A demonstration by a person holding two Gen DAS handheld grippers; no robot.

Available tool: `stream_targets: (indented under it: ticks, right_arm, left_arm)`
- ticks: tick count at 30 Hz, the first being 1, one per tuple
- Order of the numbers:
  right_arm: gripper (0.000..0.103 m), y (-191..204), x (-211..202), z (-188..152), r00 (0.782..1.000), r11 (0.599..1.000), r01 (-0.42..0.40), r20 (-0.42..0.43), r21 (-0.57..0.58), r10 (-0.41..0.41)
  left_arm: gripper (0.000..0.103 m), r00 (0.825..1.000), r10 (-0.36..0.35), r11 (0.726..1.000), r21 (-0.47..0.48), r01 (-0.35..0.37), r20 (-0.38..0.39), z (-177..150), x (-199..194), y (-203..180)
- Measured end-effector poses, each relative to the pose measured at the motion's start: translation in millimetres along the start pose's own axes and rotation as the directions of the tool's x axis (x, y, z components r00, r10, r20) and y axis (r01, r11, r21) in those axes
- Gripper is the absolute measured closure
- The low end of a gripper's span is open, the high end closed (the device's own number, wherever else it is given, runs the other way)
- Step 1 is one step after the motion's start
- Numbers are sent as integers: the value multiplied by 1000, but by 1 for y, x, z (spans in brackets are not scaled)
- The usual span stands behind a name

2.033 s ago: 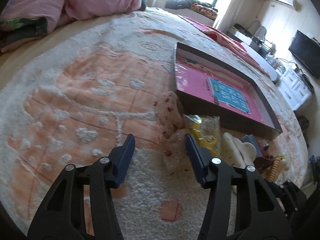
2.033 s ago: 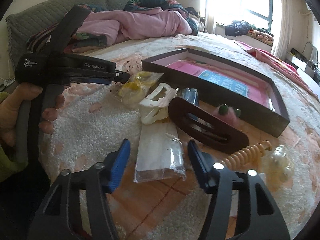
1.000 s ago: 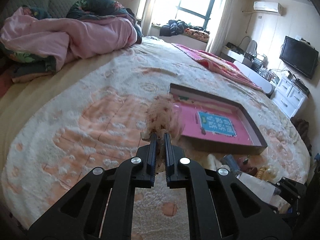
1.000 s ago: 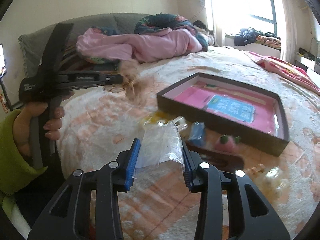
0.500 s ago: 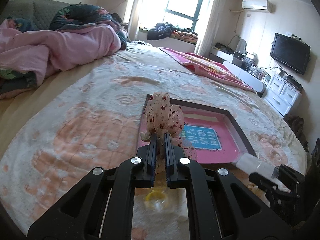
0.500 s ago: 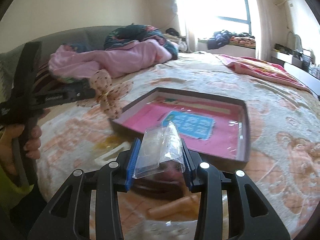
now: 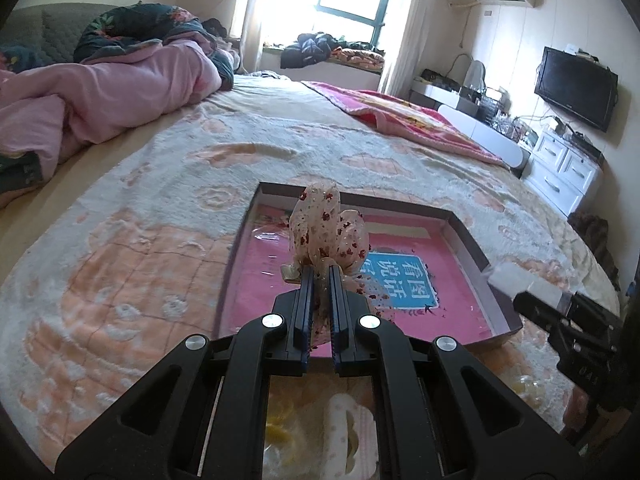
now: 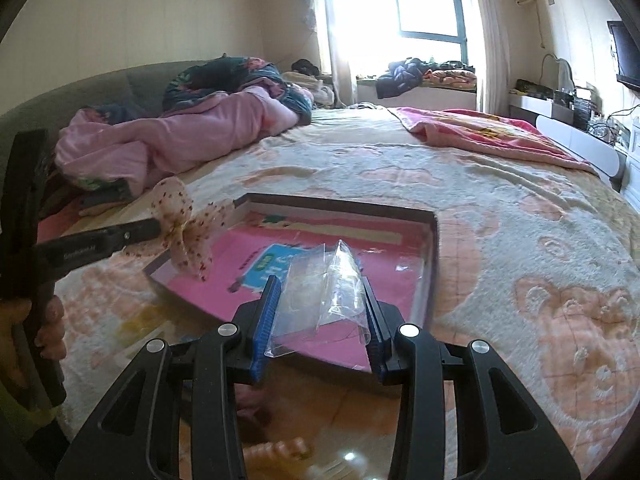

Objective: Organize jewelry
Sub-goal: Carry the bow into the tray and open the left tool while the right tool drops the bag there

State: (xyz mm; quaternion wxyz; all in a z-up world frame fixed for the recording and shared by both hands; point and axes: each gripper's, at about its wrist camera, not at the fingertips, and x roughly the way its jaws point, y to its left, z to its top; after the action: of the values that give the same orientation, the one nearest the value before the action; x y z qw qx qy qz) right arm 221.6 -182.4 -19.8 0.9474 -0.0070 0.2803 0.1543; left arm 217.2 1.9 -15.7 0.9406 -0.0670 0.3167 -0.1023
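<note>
So I've got the bed (image 7: 140, 208) under everything here, covered in that fluffy cream and peach blanket (image 8: 540, 240), stretching out well past both sets of jaws. A crumpled pink duvet (image 7: 100, 96) sits far ahead and off to the left of my left jaws.

Right ahead of both jaws is the shallow dark-rimmed box (image 7: 468, 236) with its pink lining and a blue label in the middle. It lies flat on the blanket, and both things I'm carrying hang above it.

My right gripper (image 8: 320, 304) has its jaws partway closed, pressing on a clear plastic bag (image 8: 324, 280) from both sides. The bag sticks up and forward out of the jaws, crinkled, above the near half of the box.

My left gripper (image 7: 319, 280) has its jaws pinched nearly together on a sheer bow hair clip (image 7: 326, 224) with little red dots. The bow fans up past the jaw tips over the box's left part.

Below my left jaws, on the blanket near the box, I can make out a white claw clip (image 7: 352, 436) and something yellow in a bag (image 7: 284, 436), both blurry.
</note>
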Motion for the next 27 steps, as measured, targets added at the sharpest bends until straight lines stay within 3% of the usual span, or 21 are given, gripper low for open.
stream_targets:
  ticks: [11, 27]
  right_arm:
    - [66, -26, 42, 6, 996, 999, 31, -81, 8, -30]
    - [65, -32, 79, 11, 979, 999, 46, -199, -13, -48]
  left_arm:
    - [100, 999, -4, 1000, 23, 5, -42, -3, 29, -6]
    - [99, 996, 9, 1000, 16, -8, -88, -12, 48, -3]
